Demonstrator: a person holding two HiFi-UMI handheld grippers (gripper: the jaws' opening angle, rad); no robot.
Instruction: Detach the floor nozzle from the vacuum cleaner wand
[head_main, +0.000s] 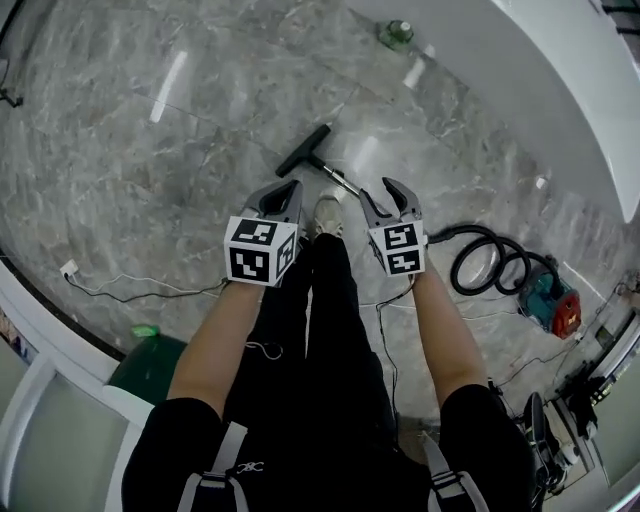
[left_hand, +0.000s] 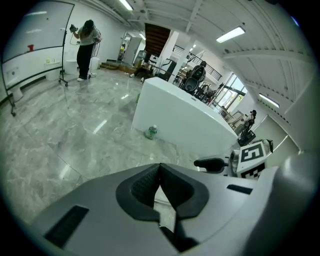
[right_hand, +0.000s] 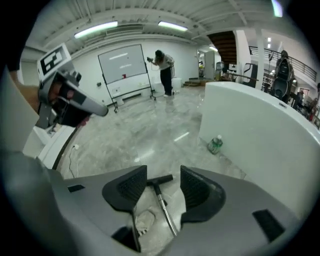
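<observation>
The vacuum's black floor nozzle lies on the grey marble floor, joined to a silver wand that runs back toward my feet. Both grippers hang above the floor short of the nozzle, touching nothing. My left gripper is shut, its dark pads meeting at the tips with nothing in them. My right gripper is open; in the right gripper view the nozzle and wand show through the gap between its jaws, far below them.
A black hose coils to the teal and red vacuum body at the right. A curved white counter with a green bottle at its foot stands beyond. A white shoe, a floor cable and a green bin are near.
</observation>
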